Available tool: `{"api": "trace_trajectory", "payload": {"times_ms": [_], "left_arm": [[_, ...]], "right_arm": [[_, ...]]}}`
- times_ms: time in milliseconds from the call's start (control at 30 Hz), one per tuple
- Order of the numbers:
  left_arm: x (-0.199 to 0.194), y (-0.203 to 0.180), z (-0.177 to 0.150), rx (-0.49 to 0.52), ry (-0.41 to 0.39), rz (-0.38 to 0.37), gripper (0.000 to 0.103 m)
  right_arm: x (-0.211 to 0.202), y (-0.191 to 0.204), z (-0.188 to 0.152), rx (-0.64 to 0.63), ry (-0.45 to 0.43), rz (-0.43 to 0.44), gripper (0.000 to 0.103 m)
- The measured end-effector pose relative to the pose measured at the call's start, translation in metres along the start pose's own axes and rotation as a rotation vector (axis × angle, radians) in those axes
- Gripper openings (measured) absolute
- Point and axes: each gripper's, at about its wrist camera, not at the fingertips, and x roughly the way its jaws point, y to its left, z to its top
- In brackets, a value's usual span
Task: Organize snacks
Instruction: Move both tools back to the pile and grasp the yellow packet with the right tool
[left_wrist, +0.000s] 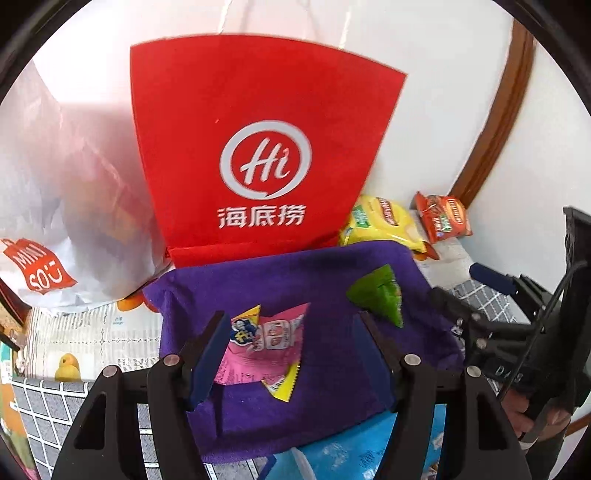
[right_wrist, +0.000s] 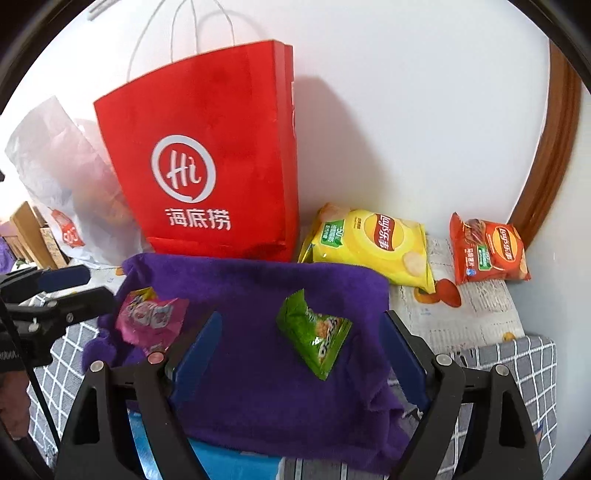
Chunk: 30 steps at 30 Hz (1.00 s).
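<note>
A pink snack packet (left_wrist: 267, 341) (right_wrist: 149, 319) and a green snack packet (left_wrist: 380, 295) (right_wrist: 314, 332) lie on a purple towel (left_wrist: 295, 280) (right_wrist: 258, 387). My left gripper (left_wrist: 291, 332) is open, its fingers on either side of the pink packet, just above it. My right gripper (right_wrist: 299, 332) is open around the green packet, above the towel. A yellow chips bag (left_wrist: 380, 221) (right_wrist: 373, 245) and an orange-red chips bag (left_wrist: 443, 218) (right_wrist: 489, 251) lie by the wall. Each gripper shows in the other's view, the right one (left_wrist: 476, 291) and the left one (right_wrist: 62, 291).
A tall red paper bag (left_wrist: 258, 155) (right_wrist: 207, 166) stands behind the towel. A white plastic Miniso bag (left_wrist: 48, 229) (right_wrist: 62, 192) stands to its left. A blue package (left_wrist: 351, 454) lies under the towel's near edge. A white wall and brown frame (right_wrist: 550, 158) are at right.
</note>
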Motion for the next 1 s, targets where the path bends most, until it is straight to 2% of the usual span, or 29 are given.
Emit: {"api": "trace_trajectory", "payload": {"times_ms": [267, 467, 600, 667, 733, 800, 900, 1000], "left_arm": [[-0.027, -0.004, 0.0, 0.007, -0.031, -0.006, 0.066], [-0.049, -0.006, -0.002, 0.011, -0.06, -0.016, 0.066], [-0.061, -0.011, -0.003, 0.016, -0.069, -0.023, 0.066], [-0.069, -0.014, -0.005, 0.034, -0.071, -0.006, 0.066], [-0.083, -0.018, -0.007, 0.05, -0.098, 0.003, 0.067], [-0.095, -0.022, -0.009, 0.063, -0.125, -0.004, 0.072], [-0.111, -0.031, -0.011, 0.086, -0.164, 0.001, 0.073], [-0.117, -0.037, -0.018, 0.089, -0.16, 0.002, 0.073]], "right_arm": [[-0.034, 0.0, -0.025, 0.043, 0.01, -0.036, 0.086], [-0.068, -0.008, -0.044, 0.148, -0.009, 0.039, 0.086], [-0.091, -0.013, -0.058, 0.18, -0.002, -0.017, 0.086], [-0.1, -0.016, -0.066, 0.198, -0.007, -0.022, 0.086], [-0.111, -0.019, -0.077, 0.225, -0.017, -0.013, 0.086], [-0.122, -0.021, -0.089, 0.241, -0.028, -0.009, 0.086], [-0.135, -0.021, -0.105, 0.237, -0.025, -0.027, 0.085], [-0.143, -0.022, -0.123, 0.24, -0.007, -0.043, 0.082]]}}
